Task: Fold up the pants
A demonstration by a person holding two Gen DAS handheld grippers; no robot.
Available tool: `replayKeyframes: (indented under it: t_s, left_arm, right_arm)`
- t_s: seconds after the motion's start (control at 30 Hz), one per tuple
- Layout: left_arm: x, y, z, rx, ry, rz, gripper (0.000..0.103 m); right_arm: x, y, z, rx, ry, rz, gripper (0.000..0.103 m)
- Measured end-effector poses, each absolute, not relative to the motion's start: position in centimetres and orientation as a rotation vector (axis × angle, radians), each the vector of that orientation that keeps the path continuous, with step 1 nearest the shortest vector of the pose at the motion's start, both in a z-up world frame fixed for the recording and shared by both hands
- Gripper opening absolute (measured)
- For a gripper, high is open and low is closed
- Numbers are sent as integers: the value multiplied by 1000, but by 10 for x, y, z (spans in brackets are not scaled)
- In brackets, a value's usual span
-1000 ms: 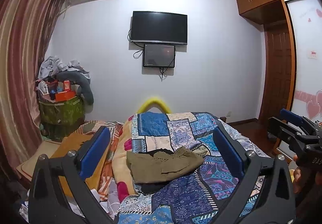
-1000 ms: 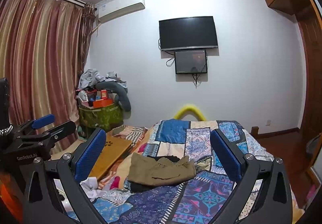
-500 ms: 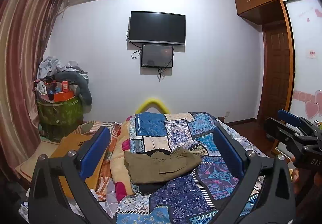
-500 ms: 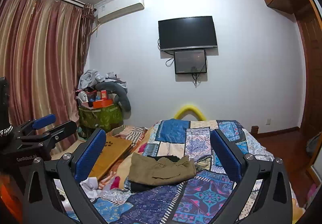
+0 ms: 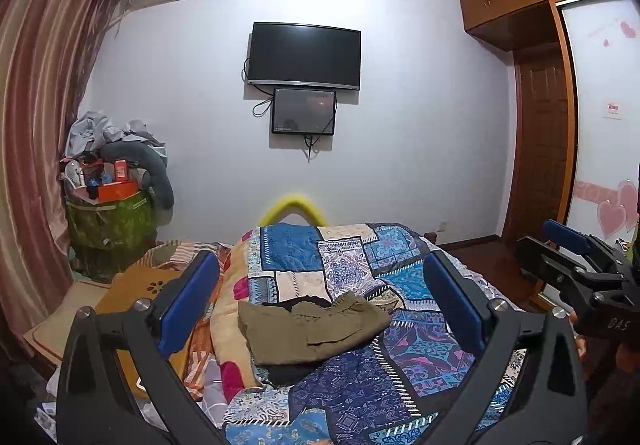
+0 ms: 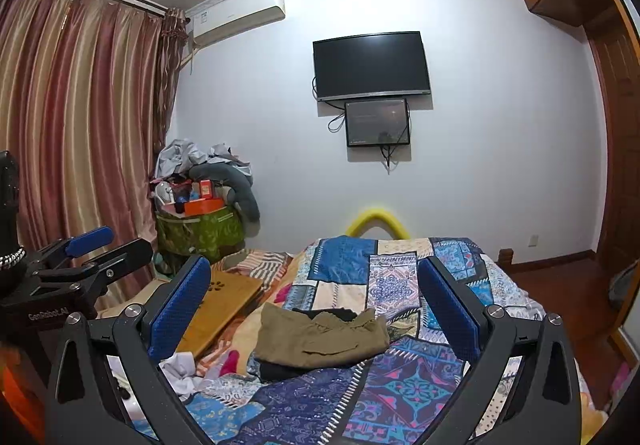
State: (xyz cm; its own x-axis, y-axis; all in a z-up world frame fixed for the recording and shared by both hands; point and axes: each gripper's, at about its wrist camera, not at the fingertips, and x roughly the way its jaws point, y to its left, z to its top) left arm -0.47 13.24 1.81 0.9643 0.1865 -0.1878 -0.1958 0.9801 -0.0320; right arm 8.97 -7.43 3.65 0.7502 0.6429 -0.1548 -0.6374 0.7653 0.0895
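Olive-brown pants (image 5: pixel 310 327) lie folded on top of a dark garment (image 5: pixel 286 371) on the patchwork quilt (image 5: pixel 384 377) of the bed. They also show in the right wrist view (image 6: pixel 322 337). My left gripper (image 5: pixel 318 299) is open and empty, held above and short of the pants. My right gripper (image 6: pixel 316 303) is open and empty, likewise apart from the pants. The right gripper shows at the right edge of the left wrist view (image 5: pixel 576 265). The left gripper shows at the left edge of the right wrist view (image 6: pixel 80 257).
A wooden lap desk (image 6: pixel 224 303) lies left of the bed. A green bin (image 6: pixel 200 233) piled with clutter stands by the curtains (image 6: pixel 80 125). A TV (image 5: pixel 306 55) hangs on the far wall. A wardrobe and door (image 5: pixel 544 141) stand at right. White crumpled cloth (image 6: pixel 182 367) lies at the bed's left.
Both views have shifted very slightly; the pants stay still on the bed and both grippers stay open.
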Motion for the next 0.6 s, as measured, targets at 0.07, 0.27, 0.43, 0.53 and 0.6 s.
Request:
replayKeyframes:
  t_s: [0.07, 0.27, 0.43, 0.53, 0.6]
  left_arm:
    - [-5, 132, 18, -51, 189, 192, 103]
    - [-4, 132, 17, -55, 197, 184, 103]
    - [-1, 132, 18, -52, 206, 179, 103]
    - [-1, 131, 17, -46, 206, 182, 103]
    - [0, 131, 16, -46, 208, 181, 103]
  right_arm:
    - [90, -75, 36, 32, 181, 700, 103]
    - [90, -74, 36, 31, 183, 697, 103]
    - [91, -74, 36, 33, 186, 693, 103]
    - [92, -74, 35, 32, 189, 688, 103]
    - [93, -75, 35, 35, 193, 689, 103]
